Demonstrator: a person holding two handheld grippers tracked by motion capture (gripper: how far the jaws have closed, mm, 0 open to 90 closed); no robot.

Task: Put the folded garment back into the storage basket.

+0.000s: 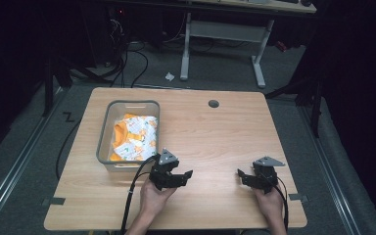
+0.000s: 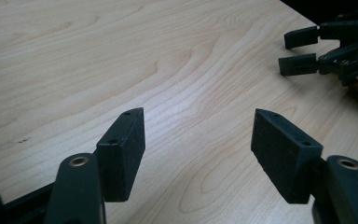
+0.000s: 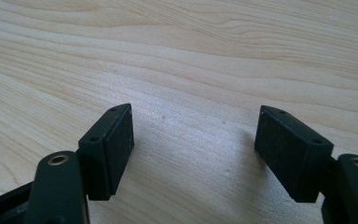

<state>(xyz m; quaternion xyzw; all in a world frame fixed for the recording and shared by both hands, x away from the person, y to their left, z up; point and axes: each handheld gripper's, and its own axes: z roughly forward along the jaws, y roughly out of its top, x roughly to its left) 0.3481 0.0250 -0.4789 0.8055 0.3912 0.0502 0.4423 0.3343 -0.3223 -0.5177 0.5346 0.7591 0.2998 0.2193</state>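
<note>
Both the left gripper (image 1: 183,175) and right gripper (image 1: 243,175) rest on the table (image 1: 215,132) with jaws apart and empty, the orange garment (image 1: 133,137) lying untouched in the grey basket (image 1: 104,128) just beyond the left jaws.

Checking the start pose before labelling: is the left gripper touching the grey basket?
Apart. In the high view, bare table shows between the left gripper and the grey basket; its jaws point away, toward the right gripper.

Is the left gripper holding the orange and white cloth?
No, the left gripper is open with bare table between its jaws, and the orange and white cloth lies in the grey basket.
</note>
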